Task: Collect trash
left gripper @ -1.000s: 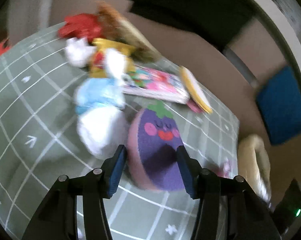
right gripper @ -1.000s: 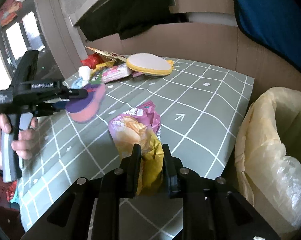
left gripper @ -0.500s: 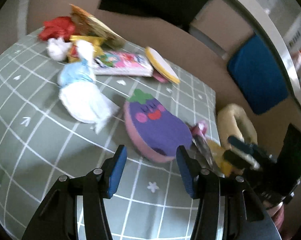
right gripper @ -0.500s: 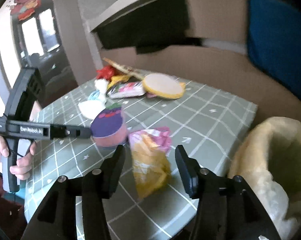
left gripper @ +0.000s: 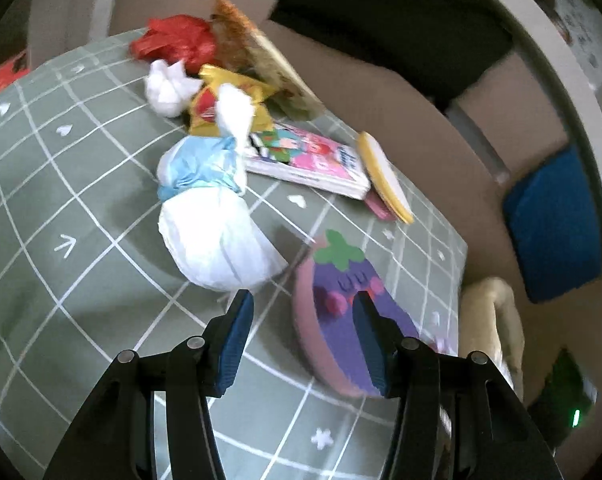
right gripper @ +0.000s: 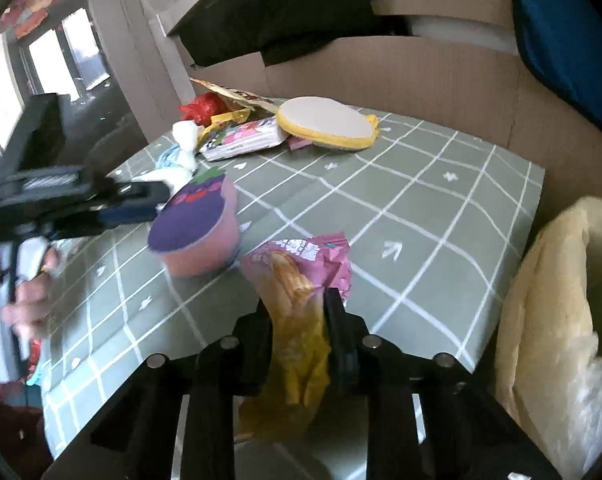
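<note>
R gripper clamped on yellow/pink snack wrapper, just over table edge near 6 o'clock. Trash bag at 3 o'clock: swing w/ grip tight, release only over opening. L gripper jaws apart, empty; white tied bag just ahead at 11. More wrappers far, 12.

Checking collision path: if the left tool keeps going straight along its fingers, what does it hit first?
Likely the white tied bag, just ahead of the open left tool; the eggplant cushion lies beside its right finger. Depth is unclear.
</note>
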A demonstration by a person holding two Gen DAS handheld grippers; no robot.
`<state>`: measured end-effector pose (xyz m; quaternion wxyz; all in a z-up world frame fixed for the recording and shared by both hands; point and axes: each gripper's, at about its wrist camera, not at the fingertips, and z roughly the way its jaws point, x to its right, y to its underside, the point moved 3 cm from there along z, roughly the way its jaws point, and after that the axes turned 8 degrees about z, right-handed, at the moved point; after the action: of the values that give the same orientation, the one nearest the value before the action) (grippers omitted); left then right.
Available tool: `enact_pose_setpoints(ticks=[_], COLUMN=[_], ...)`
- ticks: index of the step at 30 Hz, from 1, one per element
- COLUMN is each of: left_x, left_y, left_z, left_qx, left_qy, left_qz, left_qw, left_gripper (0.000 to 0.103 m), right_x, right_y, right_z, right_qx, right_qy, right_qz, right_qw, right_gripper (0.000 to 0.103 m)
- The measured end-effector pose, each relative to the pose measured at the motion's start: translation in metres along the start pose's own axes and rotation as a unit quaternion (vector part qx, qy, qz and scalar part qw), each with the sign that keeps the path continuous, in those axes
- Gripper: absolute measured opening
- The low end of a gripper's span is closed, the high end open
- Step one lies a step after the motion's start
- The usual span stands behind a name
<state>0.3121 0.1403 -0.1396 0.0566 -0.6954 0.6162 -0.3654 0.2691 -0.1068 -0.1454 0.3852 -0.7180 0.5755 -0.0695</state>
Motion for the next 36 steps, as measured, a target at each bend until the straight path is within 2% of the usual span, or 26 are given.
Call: enact_pose_setpoints(ticks=[4, 7, 10, 13, 16, 19, 22, 27, 29, 33, 36], left_x=[0.005, 0.024, 0.040, 0.053, 0.058, 0.052, 0.044, 0.052, 0.063, 0.087, 0.096], left_y=[0.002, 0.008, 0.010, 0.008, 0.005, 0.003, 0.003, 0.004, 0.004, 0.005, 0.007], left_z=[0.012, 0.016, 0.018, 0.026, 0.032, 0.035, 0.038, 0.036, 0.034, 0.029, 0.029], left_qx=[-0.015, -0.023, -0.027, -0.028, -0.026, -0.027, -0.040, -0.065, -0.066, -0.060, -0.066], left_qy=[0.006, 0.021, 0.009, -0.022, -0.032, -0.033, -0.012, 0.008, 0.028, 0.042, 0.057], left_qz=[-0.012, 0.025, 0.057, 0.077, 0.073, 0.044, 0.016, 0.018, 0.029, 0.062, 0.065], left_qw=[0.9998, 0.9992, 0.9979, 0.9964, 0.9965, 0.9981, 0.9990, 0.9977, 0.9970, 0.9954, 0.9941], left_gripper=[0.052, 0.052, 0.053, 0.054, 0.055, 0.059, 0.061, 0.057, 0.056, 0.056, 0.056], right_x=[0.001, 0.004, 0.005, 0.007, 0.009, 0.012, 0.014, 0.016, 0.016, 0.015, 0.015], right_y=[0.012, 0.015, 0.017, 0.018, 0.020, 0.021, 0.022, 0.024, 0.023, 0.023, 0.024], right_z=[-0.011, -0.015, -0.018, -0.021, -0.025, -0.027, -0.028, -0.029, -0.028, -0.028, -0.027], right_qx=[0.004, 0.011, 0.019, 0.026, 0.031, 0.033, 0.035, 0.039, 0.039, 0.039, 0.038], right_qy=[-0.002, 0.003, 0.008, 0.011, 0.015, 0.018, 0.016, 0.012, 0.010, 0.007, 0.006], right_qz=[0.006, 0.006, 0.010, 0.013, 0.014, 0.016, 0.021, 0.025, 0.026, 0.024, 0.024], right_qw=[1.000, 1.000, 1.000, 1.000, 0.999, 0.999, 0.999, 0.999, 0.999, 0.999, 0.999], right_gripper=[0.023, 0.023, 0.023, 0.023, 0.023, 0.024, 0.024, 0.024, 0.024, 0.024, 0.024])
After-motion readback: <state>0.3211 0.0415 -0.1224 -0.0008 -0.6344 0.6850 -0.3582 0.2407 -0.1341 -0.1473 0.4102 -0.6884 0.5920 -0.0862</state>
